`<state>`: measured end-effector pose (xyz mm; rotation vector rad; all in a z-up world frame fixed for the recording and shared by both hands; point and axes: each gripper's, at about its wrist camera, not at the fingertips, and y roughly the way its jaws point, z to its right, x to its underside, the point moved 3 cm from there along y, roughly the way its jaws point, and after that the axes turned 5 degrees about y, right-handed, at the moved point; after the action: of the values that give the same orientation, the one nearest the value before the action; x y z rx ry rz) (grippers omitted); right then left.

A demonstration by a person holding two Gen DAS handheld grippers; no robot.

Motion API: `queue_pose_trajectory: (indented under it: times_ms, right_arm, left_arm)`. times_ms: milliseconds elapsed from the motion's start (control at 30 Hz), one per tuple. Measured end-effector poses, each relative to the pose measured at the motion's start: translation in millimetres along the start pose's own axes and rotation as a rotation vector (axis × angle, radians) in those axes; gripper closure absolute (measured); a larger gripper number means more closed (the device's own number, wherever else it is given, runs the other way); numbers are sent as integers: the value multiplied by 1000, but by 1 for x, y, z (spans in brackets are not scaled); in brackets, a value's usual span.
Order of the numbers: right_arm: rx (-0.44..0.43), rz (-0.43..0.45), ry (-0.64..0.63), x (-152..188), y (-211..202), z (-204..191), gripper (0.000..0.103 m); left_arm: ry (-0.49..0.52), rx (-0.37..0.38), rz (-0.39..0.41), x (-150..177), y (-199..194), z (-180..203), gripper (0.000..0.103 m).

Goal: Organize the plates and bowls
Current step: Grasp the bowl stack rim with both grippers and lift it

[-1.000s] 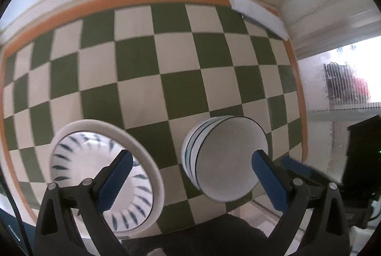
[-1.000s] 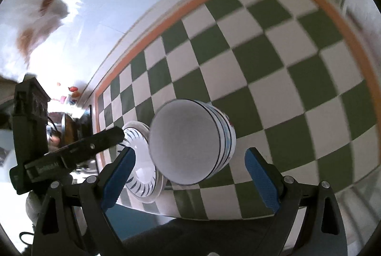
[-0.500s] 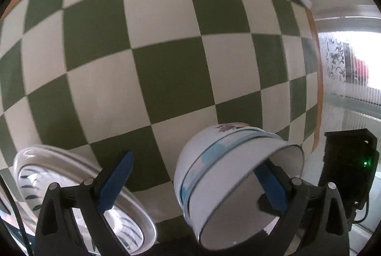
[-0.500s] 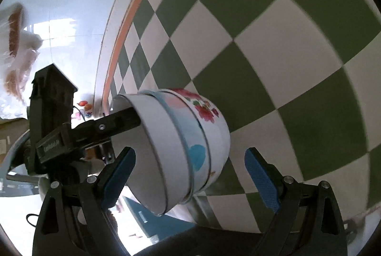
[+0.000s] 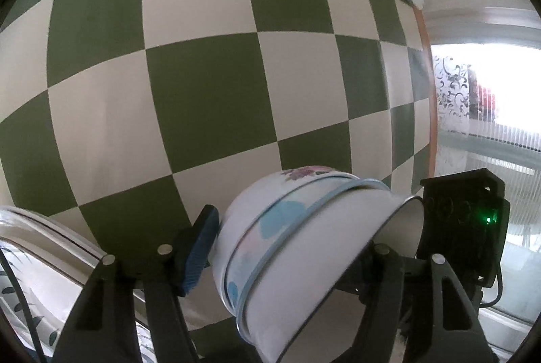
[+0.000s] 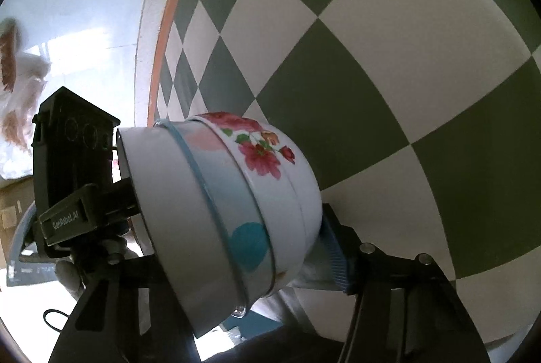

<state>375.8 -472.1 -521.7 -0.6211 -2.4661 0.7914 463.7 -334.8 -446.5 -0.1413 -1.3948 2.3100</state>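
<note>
Stack of three nested white enamel bowls [image 5: 304, 248], tilted on its side above the green-and-cream checkered counter [image 5: 203, 92], near the counter's orange-trimmed edge; outermost bowl carries red flowers [image 6: 260, 153], middle one blue and pink spots. Left hand-held gripper [image 5: 290, 248] grasps the stack, its blue-padded finger [image 5: 199, 255] pressed against the base bowl, the other finger hidden behind the rim. Right hand-held gripper [image 6: 236, 248] likewise clenched on the stack, one blue pad [image 6: 333, 258] touching the base. White plate with dark leaf marks [image 5: 40, 248] lies beside the stack, at the left wrist view's lower left.
</note>
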Motion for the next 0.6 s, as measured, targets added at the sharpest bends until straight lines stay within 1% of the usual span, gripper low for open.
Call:
queue_pose_trajectory:
  times_ms: [67,167,333,600]
  right_arm:
    - [-4,8,-10,-2,-3,-2,45]
    - [15,15,-39,-2,-4,-7,46]
    - [29,6,-74,-5,-1,-24,46]
    - [36,-3,-134,-4,-6,-55,46]
  left_arm:
    - [-4,7,15,1,-3,-2,39]
    - [-14,10,27,3,-4,-5,39]
    - [-10,-8,50,4,-10,-2,39]
    - [-18,-20,109,8,-46,-3,39]
